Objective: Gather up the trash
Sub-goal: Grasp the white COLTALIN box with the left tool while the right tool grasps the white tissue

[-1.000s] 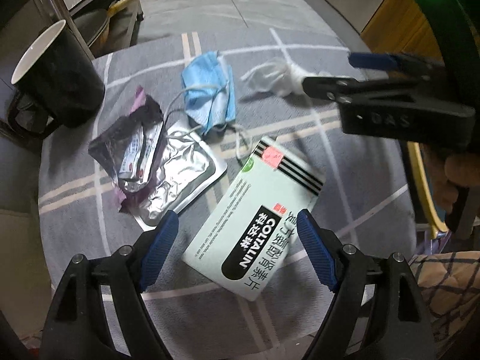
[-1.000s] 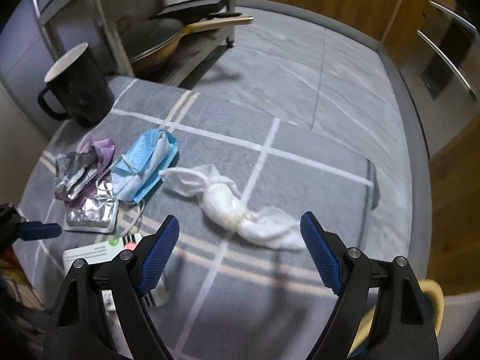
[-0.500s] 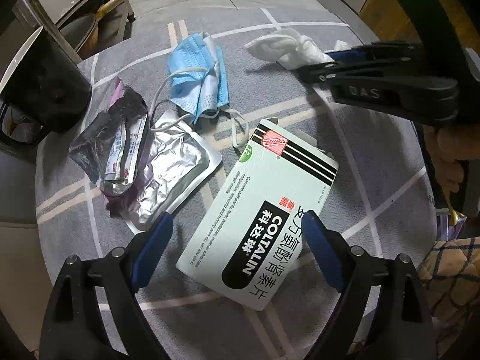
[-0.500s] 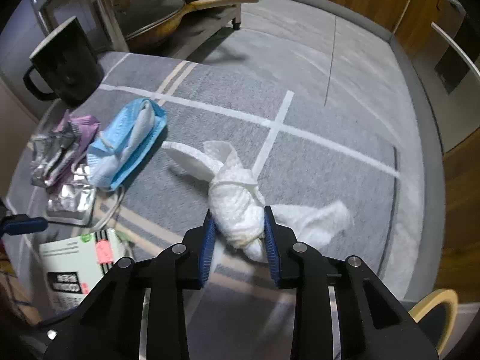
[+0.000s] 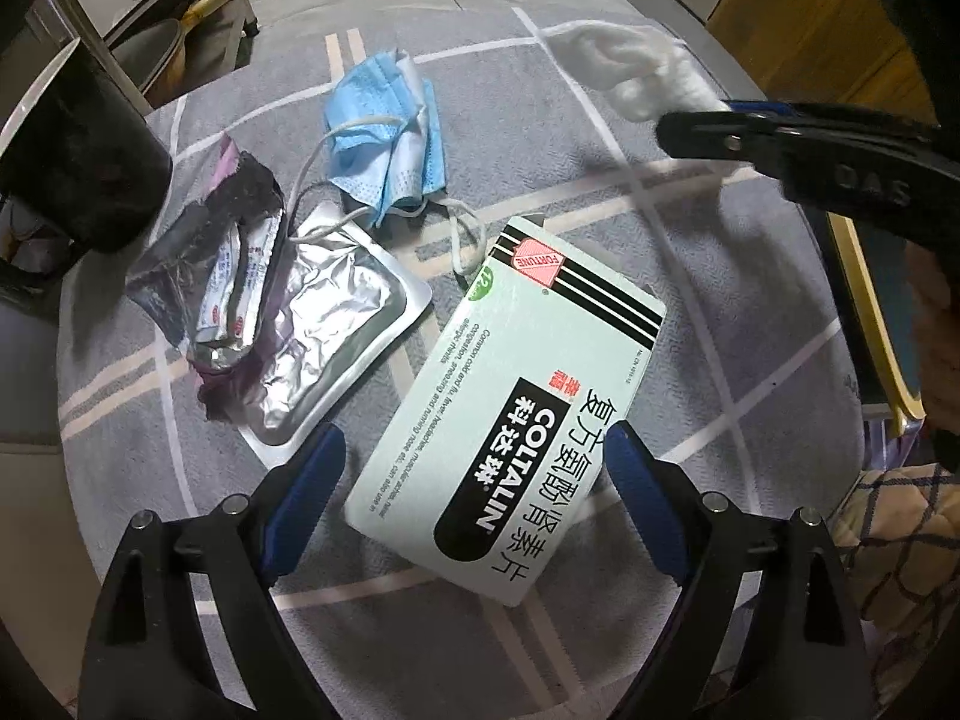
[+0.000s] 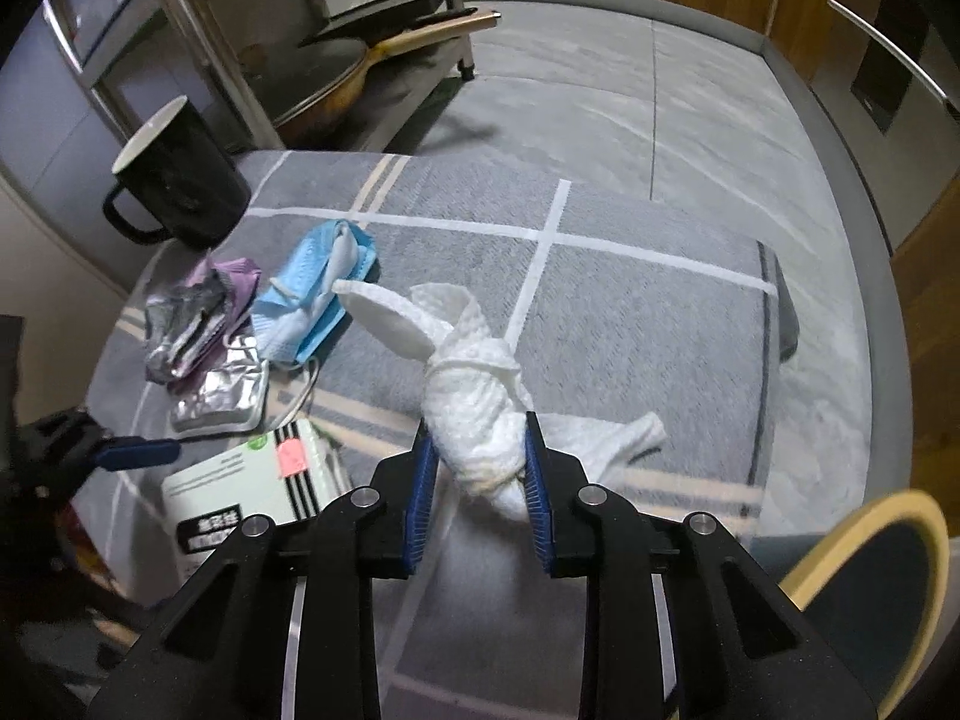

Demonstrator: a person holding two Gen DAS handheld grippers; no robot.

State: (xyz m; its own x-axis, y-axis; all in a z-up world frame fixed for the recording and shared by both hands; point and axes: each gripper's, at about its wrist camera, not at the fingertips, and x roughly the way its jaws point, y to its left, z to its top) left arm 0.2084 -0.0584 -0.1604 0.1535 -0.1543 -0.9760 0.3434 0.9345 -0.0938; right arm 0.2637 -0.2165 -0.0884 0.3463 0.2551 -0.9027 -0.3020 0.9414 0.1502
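Note:
My right gripper (image 6: 477,450) is shut on a crumpled white tissue (image 6: 474,396) and holds it lifted above the grey checked cloth (image 6: 630,324); the tissue also shows in the left wrist view (image 5: 636,69). My left gripper (image 5: 474,480) is open, its fingers on either side of the near end of a pale green medicine box (image 5: 510,420). A blue face mask (image 5: 390,138), a silver foil pack (image 5: 324,330) and a crumpled dark wrapper (image 5: 210,276) lie on the cloth beyond the box.
A black mug (image 6: 180,180) stands at the cloth's far left. A metal rack with a pan (image 6: 336,84) stands behind it. A round yellow-rimmed bin (image 6: 870,576) sits at the right, below the table edge.
My right gripper closed on the tissue and raised it off the cloth. My left gripper moved forward, so the box now sits between its fingers.

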